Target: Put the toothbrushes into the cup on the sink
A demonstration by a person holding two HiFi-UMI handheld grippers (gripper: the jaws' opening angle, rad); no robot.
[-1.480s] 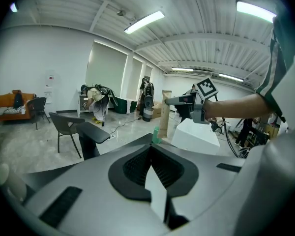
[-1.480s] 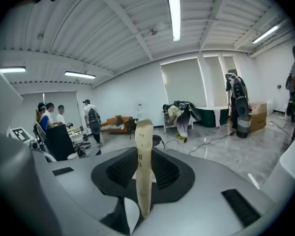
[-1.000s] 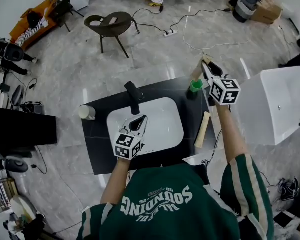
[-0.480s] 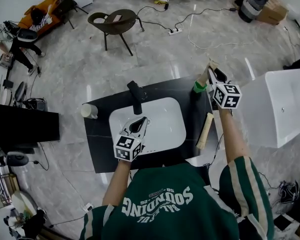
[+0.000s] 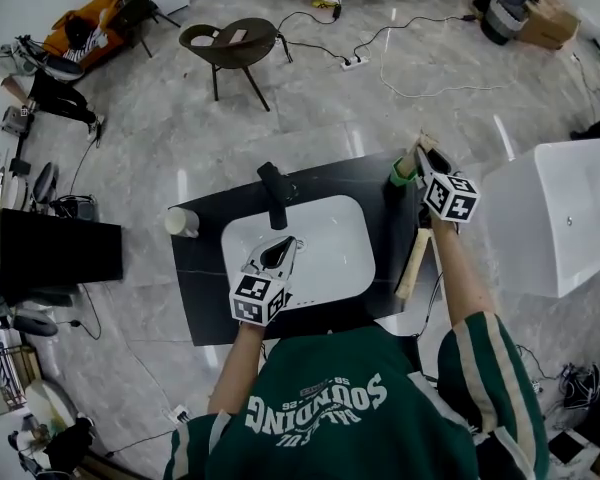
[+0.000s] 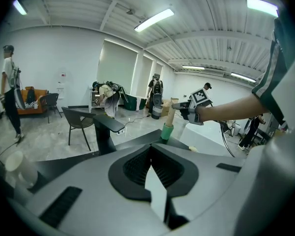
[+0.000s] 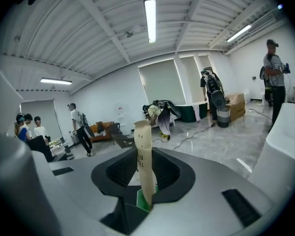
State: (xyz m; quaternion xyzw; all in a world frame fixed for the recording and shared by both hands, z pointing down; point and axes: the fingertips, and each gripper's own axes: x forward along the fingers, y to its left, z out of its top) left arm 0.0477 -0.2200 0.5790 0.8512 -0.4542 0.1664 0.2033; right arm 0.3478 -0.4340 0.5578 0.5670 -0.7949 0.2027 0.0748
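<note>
My right gripper is shut on a toothbrush in a beige paper sleeve with a green end, held upright over the counter's far right corner. In the right gripper view the toothbrush stands between the jaws. It is also in the left gripper view, where the toothbrush rises to the right gripper. A second wrapped toothbrush lies on the counter's right side. The white cup stands at the counter's left edge. My left gripper hovers over the white sink, shut and holding nothing.
A black faucet stands behind the basin. The black counter is bordered on the right by a white tub. A chair, cables and people stand on the floor beyond.
Both grippers hold nearly the same places. The view has shifted slightly, and a person at the far left of the room has moved.
</note>
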